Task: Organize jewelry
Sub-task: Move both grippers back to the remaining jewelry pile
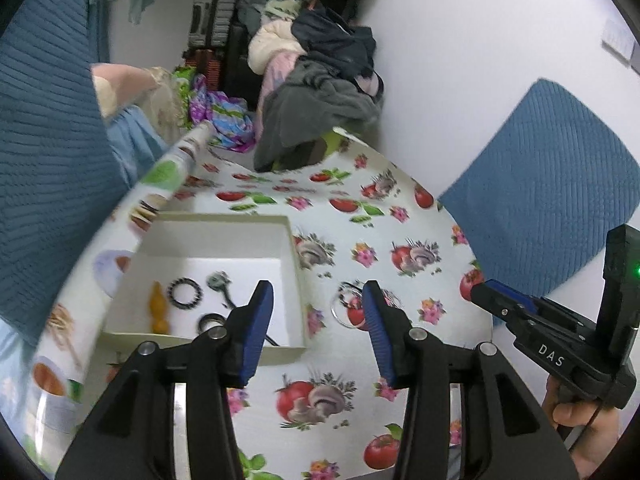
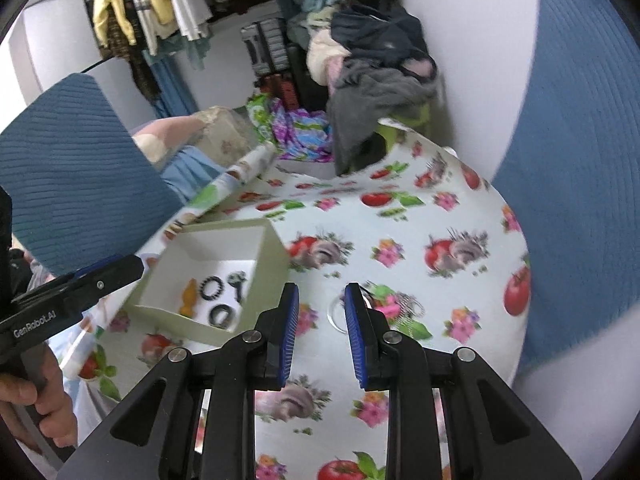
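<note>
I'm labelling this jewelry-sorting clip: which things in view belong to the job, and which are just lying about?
Belongs to the job:
- white box
- black beaded ring, orange piece and dark pieces in it
- metal ring on the tablecloth
- left gripper, right gripper

Just lying about:
- clothes pile
- blue cushions
- hanging clothes

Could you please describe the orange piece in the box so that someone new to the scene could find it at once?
On the table's fruit-print cloth stands an open white box. Inside it, nearest its left wall, lies the orange piece, long and lumpy. Its neighbours, a black beaded ring and two other dark pieces, are all dark; it alone is orange.
</note>
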